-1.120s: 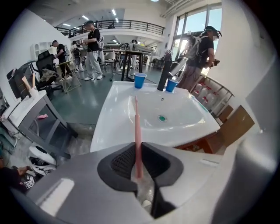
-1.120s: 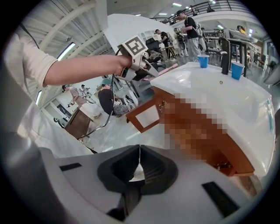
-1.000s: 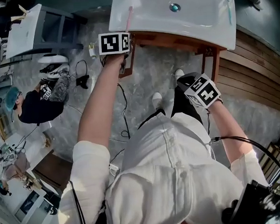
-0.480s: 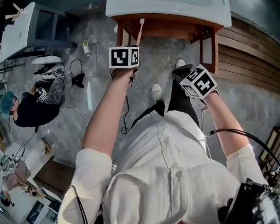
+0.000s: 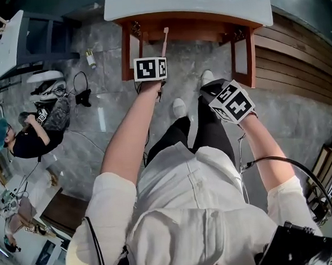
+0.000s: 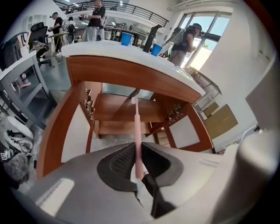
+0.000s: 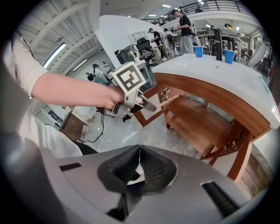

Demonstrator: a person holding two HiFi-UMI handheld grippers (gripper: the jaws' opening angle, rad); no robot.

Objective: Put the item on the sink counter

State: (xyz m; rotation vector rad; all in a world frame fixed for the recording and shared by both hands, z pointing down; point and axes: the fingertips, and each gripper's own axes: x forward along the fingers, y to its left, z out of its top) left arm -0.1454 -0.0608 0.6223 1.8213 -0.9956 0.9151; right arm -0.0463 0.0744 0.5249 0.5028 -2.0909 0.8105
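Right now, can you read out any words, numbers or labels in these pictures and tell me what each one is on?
No readable text anywhere.
Left marker cube and right marker cube: black-and-white square patterns, no words.
Dark bag on the floor: white print, too small to read.

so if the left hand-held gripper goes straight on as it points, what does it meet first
Probably the wooden shelf under the counter, with the toothbrush it holds arriving first; depth is unclear.

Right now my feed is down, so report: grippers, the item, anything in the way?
Left gripper shut on thin pink toothbrush. Right gripper shut, empty. Toothbrush below white sink counter, pointing at brown wooden stand. Counter edge above tip.
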